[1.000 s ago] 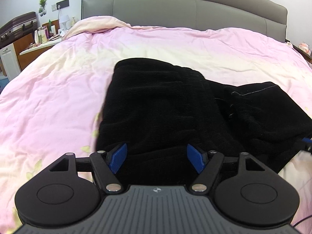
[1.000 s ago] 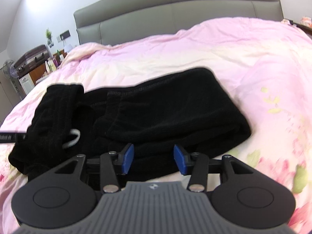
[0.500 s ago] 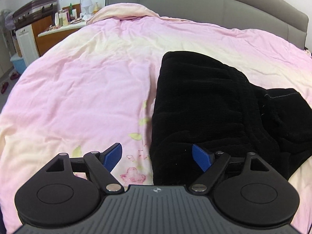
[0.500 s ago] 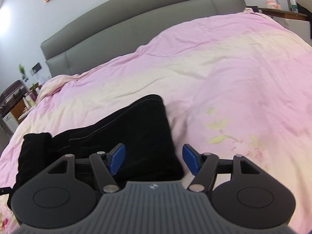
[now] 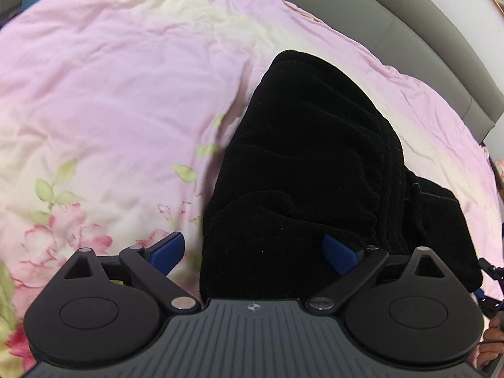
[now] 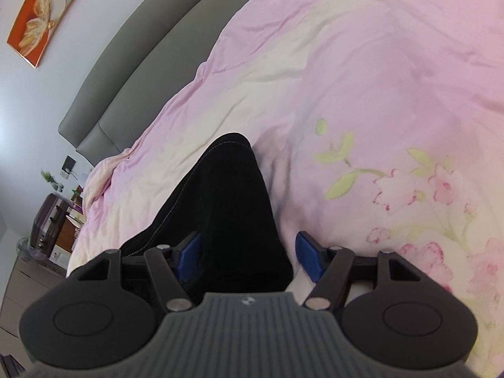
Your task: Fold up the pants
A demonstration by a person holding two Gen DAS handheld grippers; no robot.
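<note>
Left gripper (image 5: 253, 253): jaws spread wide, nothing clamped. The left pad (image 5: 168, 251) sits over the quilt (image 5: 110, 94); the right pad (image 5: 338, 252) is over black cloth. A rounded end of the pants (image 5: 308, 170) lies between the two pads. I cannot tell whether either pad touches the fabric.

Right gripper (image 6: 249, 256): jaws also apart, somewhat narrower than the left, gripping nothing. The left pad (image 6: 189, 253) overlaps the black cloth; the right pad (image 6: 308, 258) is over bare quilt (image 6: 378, 78), just beside the cloth's edge. The other end of the pants (image 6: 226, 208) runs in between the pads. Contact not resolvable here either.

Pants: bunched lengthwise across the near part of the bed, well short of the headboard (image 5: 425, 31).

Left wrist view only: the full heap with its layered folds, a stitched hem at the heap's right side, the quilt's flower print near the left edge, and part of a hand (image 5: 491, 343) at the lower right corner.

Right wrist view only: one narrow tapering end with a pale seam along its left side, a framed picture (image 6: 41, 15) on the wall above the headboard (image 6: 151, 56), a nightstand (image 6: 63, 217) with small items by the bed's far left corner, and a wall socket (image 6: 67, 163) above it.
</note>
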